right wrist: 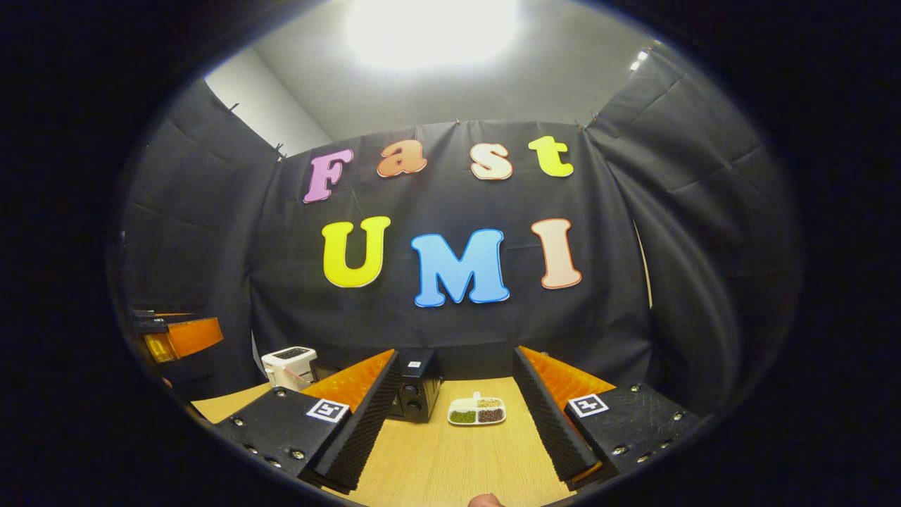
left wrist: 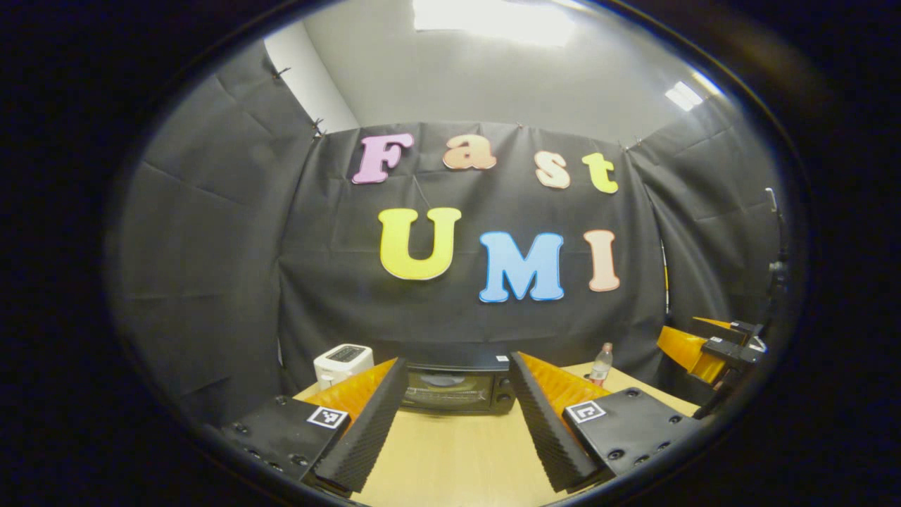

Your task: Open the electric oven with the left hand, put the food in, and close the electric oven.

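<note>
A white toaster [left wrist: 343,362] stands at the far left part of the wooden surface [left wrist: 457,458], close to the black cloth wall. In the right gripper view the toaster [right wrist: 289,366] is also at the left, near the wall. A small clear bottle [left wrist: 600,365] with a light cap stands upright on the far right part of the surface. Above, bright ceiling lights [right wrist: 431,28] shine on a grey ceiling.

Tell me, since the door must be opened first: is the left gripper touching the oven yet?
Apart. In the left gripper view the left gripper hangs open over bare table, with the oven farther back, its door shut.
</note>
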Demonstrator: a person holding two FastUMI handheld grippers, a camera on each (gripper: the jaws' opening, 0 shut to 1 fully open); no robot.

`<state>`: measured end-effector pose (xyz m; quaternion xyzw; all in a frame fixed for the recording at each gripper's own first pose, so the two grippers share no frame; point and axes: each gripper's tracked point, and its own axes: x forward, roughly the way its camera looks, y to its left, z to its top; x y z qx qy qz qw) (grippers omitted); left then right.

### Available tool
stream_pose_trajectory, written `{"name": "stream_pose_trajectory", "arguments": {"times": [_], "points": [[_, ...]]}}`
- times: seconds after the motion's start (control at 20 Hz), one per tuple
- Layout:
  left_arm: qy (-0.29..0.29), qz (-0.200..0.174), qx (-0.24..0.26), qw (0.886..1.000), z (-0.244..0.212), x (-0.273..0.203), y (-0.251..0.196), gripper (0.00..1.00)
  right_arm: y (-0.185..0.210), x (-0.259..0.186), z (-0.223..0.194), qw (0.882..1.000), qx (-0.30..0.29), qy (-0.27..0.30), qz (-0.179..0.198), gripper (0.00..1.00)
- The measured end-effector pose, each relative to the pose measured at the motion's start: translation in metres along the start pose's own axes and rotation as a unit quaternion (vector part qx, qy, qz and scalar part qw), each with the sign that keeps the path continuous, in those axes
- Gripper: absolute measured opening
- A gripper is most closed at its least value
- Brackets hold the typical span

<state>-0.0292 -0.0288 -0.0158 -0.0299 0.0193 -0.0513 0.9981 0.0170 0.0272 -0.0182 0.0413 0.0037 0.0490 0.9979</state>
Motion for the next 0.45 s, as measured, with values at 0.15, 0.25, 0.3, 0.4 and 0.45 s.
{"name": "stream_pose_trajectory", "arguments": {"times": [0.15,0.25,0.3,0.4,0.45], "points": [[-0.008,0.007,-0.003,1.000,0.007,-0.011,0.014,1.00,0.012,-0.001,0.008,1.000,-0.007,-0.005,0.004,0.98],[-0.013,0.013,-0.002,1.000,0.011,-0.016,0.024,1.00,0.020,-0.003,0.009,1.000,-0.009,-0.006,0.008,0.98],[-0.015,0.016,-0.003,1.000,0.011,-0.018,0.027,1.00,0.026,-0.005,0.007,1.000,-0.011,-0.005,0.014,0.98],[-0.019,0.020,-0.009,1.000,0.013,-0.022,0.032,1.00,0.031,-0.009,0.003,1.000,-0.020,-0.001,0.020,0.98],[-0.020,0.022,-0.011,0.999,0.014,-0.023,0.034,1.00,0.031,-0.010,0.000,1.000,-0.023,0.003,0.020,0.98]]}}
